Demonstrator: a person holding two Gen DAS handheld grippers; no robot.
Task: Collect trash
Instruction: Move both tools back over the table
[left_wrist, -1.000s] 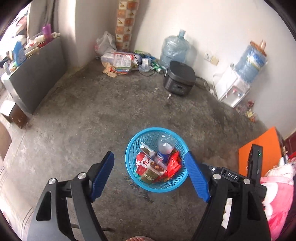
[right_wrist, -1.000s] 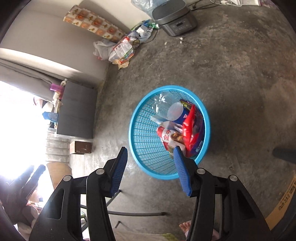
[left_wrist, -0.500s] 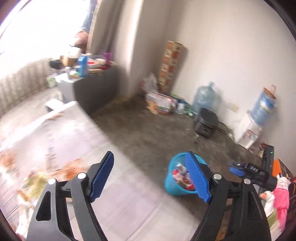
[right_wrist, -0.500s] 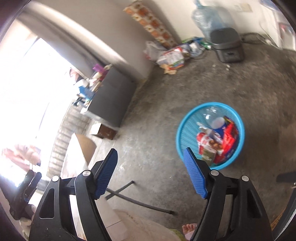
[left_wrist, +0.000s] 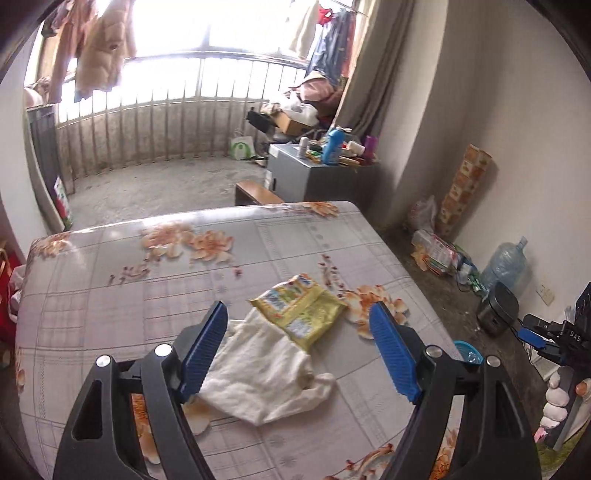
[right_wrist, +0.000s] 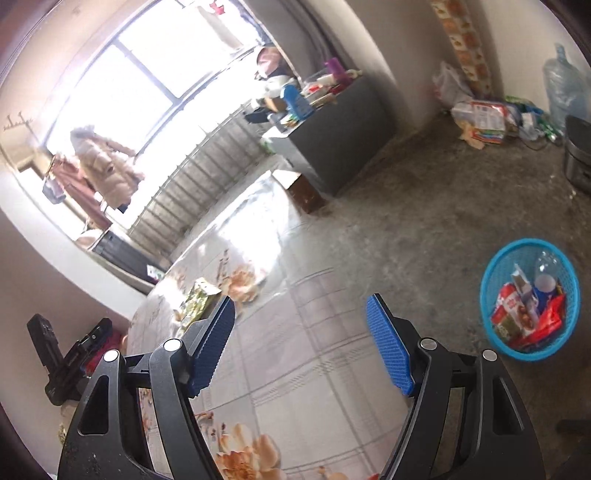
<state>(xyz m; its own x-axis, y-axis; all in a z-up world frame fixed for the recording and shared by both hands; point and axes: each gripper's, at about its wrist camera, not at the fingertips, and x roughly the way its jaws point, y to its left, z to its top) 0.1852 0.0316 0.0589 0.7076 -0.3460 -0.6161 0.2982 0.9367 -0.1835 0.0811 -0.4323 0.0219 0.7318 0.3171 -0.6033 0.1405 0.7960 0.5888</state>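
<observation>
Left tongs (left_wrist: 297, 350): I hold them open above the worktop (left_wrist: 110, 295), the two blue pads wide apart, with nothing between them.
White cloth (left_wrist: 266, 373): it lies crumpled on the worktop, toward the near right part, and shows in the gap of my left tongs; its left end reaches to the left pad.
Yellow wrapper (left_wrist: 301, 310): this flat packet lies partly on the far end of the white cloth, near the right edge of the worktop, a little beyond my left tongs. In the right wrist view it is small and blurred (right_wrist: 197, 301).
Worktop cover: grey squares with orange flowers, shiny under the window light.
Right tongs (right_wrist: 301, 345): I hold them open also, empty, over the worktop close to its right edge. In the left wrist view they show far right (left_wrist: 535, 336), beside the worktop.
Blue basket (right_wrist: 495, 269): it stands on the concrete floor (right_wrist: 424, 206), to the right of the worktop and apart from it. Inside are a clear bottle (right_wrist: 546, 267), a carton (right_wrist: 522, 284) and red wrappers (right_wrist: 550, 319).
</observation>
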